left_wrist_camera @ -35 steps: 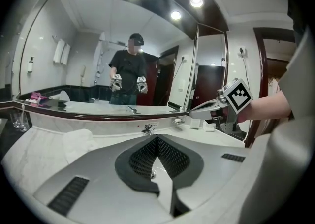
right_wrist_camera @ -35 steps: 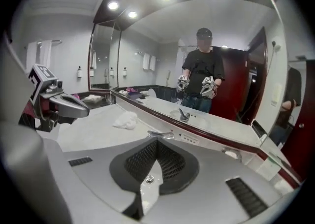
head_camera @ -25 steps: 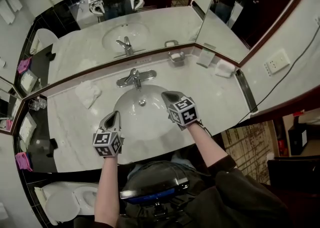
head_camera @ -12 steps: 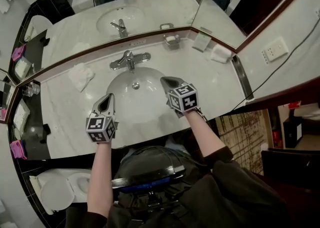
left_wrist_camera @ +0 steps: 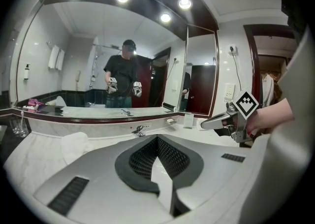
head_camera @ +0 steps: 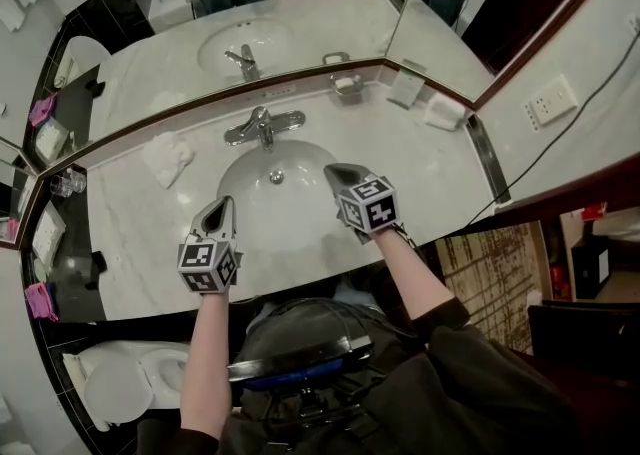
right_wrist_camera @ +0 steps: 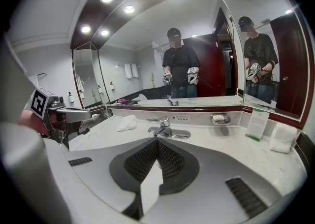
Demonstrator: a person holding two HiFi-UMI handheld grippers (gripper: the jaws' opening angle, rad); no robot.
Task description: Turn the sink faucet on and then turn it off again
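The chrome faucet (head_camera: 262,125) stands at the back of the white oval sink basin (head_camera: 300,218), its single lever lying over the spout. I see no stream under it. My left gripper (head_camera: 222,205) hangs over the basin's near left rim, shut and empty. My right gripper (head_camera: 335,175) hovers over the basin's right side, also shut with nothing between the jaws. Both are well short of the faucet. In the left gripper view the faucet (left_wrist_camera: 139,130) is small and far beyond the closed jaws (left_wrist_camera: 157,140). The right gripper view has the faucet (right_wrist_camera: 162,125) straight ahead of the jaws (right_wrist_camera: 157,144).
A crumpled white towel (head_camera: 165,158) lies left of the faucet. A soap dish (head_camera: 347,84), a standing card (head_camera: 405,90) and a folded cloth (head_camera: 442,111) line the back right of the marble counter (head_camera: 440,183). Glasses (head_camera: 70,183) stand far left. Mirrors back the counter.
My right gripper has drawn back a little from the faucet toward the near rim. The left gripper has kept its place. The head view has shifted slightly.
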